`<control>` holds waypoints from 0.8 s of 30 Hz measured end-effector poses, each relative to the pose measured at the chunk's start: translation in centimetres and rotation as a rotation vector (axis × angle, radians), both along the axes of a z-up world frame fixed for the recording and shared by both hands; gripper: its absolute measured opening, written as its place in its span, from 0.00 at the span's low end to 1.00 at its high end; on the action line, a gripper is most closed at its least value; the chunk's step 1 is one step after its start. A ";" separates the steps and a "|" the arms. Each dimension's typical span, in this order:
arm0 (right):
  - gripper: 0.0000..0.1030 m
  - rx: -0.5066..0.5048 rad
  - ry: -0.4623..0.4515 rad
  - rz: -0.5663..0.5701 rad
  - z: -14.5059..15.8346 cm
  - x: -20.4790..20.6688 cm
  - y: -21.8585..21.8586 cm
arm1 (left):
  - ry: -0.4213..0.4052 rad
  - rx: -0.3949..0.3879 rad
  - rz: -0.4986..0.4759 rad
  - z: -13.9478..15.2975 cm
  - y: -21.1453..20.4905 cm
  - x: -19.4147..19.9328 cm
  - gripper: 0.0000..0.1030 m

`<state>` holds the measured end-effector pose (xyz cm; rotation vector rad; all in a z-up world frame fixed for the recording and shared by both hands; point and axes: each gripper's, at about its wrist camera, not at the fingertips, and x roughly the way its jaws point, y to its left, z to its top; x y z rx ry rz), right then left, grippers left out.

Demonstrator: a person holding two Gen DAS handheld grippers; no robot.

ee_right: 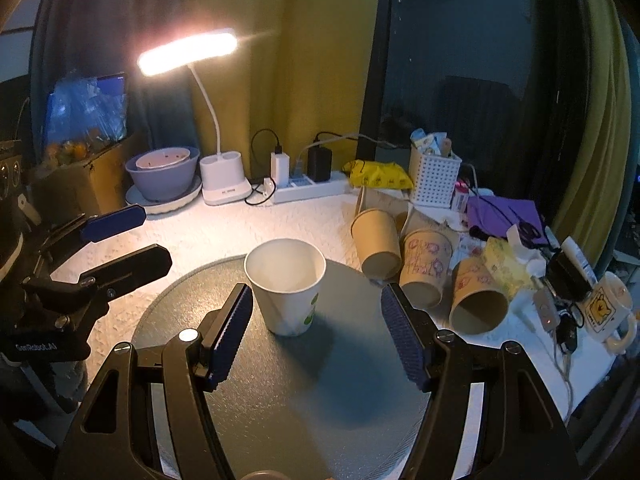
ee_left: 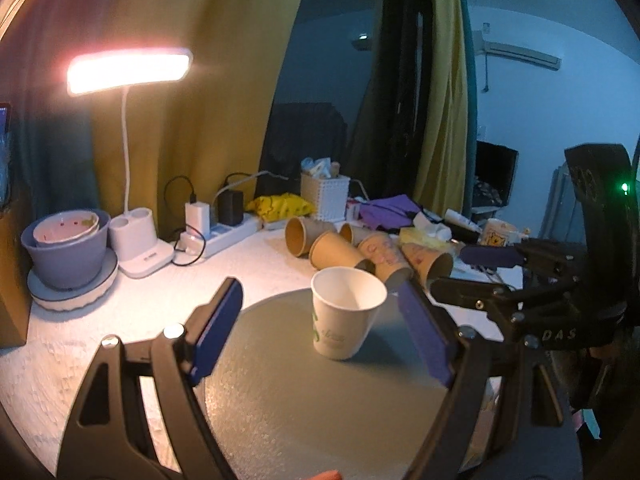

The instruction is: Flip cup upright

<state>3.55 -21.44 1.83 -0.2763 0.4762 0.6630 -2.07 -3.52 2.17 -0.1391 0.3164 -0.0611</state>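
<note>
**White cup upright on the round mat**

We hold the left gripper (ee_left: 320, 328) and right gripper (ee_right: 316, 336) with jaws spread, gripping nothing. At twelve o'clock just ahead of both, the white cup (ee_right: 286, 286) stands mouth-up on the grey mat (ee_right: 280, 392), untouched. At two o'clock beyond it, brown cups (ee_right: 378, 242) lie tipped on the bench (ee_right: 224, 232). Farthest, at eleven o'clock, the lamp (ee_right: 188, 52) glows.

Two wrist views, close, angled down from opposite sides; shared cup (ee_left: 347, 312) on mat (ee_left: 280, 392)
</note>
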 end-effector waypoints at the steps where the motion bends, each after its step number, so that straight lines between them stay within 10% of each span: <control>1: 0.68 0.002 -0.006 0.001 0.1 -0.1 0.0 | -0.008 -0.001 0.000 0.1 0.0 -0.1 0.85; 24: 0.73 0.017 -0.047 0.029 0.9 -0.5 0.6 | -0.037 -0.014 0.123 0.6 1.5 -0.5 0.93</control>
